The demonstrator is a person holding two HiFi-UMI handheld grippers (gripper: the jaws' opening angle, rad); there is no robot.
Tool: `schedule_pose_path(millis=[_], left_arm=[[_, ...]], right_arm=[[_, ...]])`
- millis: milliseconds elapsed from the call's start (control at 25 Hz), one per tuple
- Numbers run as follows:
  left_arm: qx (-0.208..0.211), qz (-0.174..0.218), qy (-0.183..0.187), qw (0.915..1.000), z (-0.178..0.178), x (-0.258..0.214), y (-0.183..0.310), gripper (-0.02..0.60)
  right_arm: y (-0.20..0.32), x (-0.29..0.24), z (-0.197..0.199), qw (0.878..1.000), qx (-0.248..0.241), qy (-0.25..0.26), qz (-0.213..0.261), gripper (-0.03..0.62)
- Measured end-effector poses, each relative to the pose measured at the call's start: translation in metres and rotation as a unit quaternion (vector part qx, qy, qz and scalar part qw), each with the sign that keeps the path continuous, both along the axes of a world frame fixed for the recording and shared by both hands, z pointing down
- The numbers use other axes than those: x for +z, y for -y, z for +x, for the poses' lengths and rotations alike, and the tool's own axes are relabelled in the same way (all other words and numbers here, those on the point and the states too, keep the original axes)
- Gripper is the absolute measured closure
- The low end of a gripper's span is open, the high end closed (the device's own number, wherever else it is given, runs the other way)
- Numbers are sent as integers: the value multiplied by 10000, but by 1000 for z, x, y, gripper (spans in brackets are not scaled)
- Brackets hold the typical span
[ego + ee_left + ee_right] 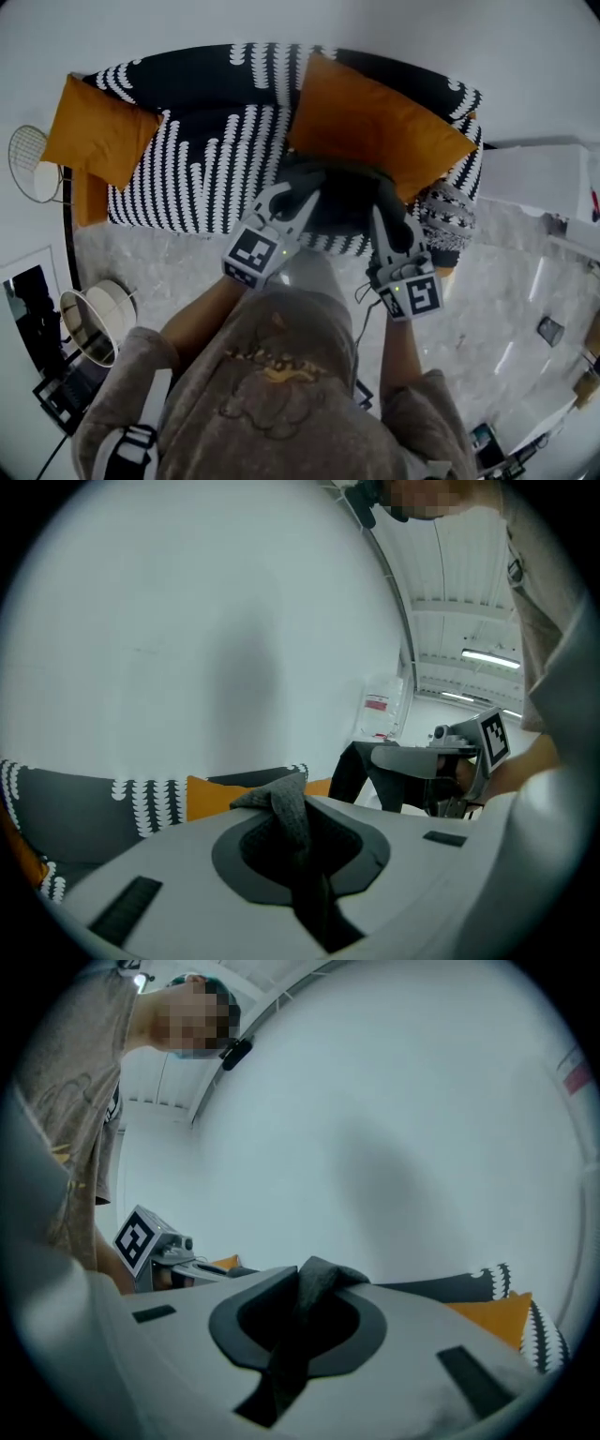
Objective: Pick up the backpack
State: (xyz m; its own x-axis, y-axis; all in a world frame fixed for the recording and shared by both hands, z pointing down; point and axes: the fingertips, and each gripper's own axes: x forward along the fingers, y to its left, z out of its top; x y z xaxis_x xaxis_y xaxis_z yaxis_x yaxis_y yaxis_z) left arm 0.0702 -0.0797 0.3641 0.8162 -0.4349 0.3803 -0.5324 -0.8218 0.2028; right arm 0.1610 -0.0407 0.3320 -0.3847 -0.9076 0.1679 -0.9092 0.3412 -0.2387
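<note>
A dark backpack (342, 202) hangs between my two grippers in front of the sofa, held up off its seat. My left gripper (307, 192) is shut on a dark grey strap (289, 810) at the backpack's left side. My right gripper (382, 204) is shut on another dark fabric strap (317, 1283) at its right side. In the left gripper view the strap runs down between the closed jaws of the left gripper (298, 850), and the right gripper (469, 750) shows beyond with more of the backpack (361, 771). The right gripper view shows its own gripper (300, 1326) clamped the same way, and the left gripper (155, 1246) to the left.
A black sofa with white pattern (216, 159) stands against the white wall, with an orange cushion (98, 131) at its left and a larger one (375, 122) behind the backpack. A grey patterned cushion (452, 220) lies at the sofa's right end. A round stool (94, 319) stands on the marble floor at left.
</note>
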Motion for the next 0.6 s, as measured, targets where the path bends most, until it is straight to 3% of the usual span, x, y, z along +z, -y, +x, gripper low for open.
schedule_pose_path(millis=[160, 440, 600], left_arm=[[174, 169, -157, 9996, -5, -40, -22, 552], [399, 881, -455, 9943, -25, -112, -27, 552], [403, 1011, -645, 9920, -41, -141, -25, 552]], right_arm=[[-26, -39, -11, 9994, 242, -7, 236, 565], [-47, -106, -37, 9943, 530, 255, 889, 563], [-49, -134, -53, 9909, 626, 236, 1168, 563]])
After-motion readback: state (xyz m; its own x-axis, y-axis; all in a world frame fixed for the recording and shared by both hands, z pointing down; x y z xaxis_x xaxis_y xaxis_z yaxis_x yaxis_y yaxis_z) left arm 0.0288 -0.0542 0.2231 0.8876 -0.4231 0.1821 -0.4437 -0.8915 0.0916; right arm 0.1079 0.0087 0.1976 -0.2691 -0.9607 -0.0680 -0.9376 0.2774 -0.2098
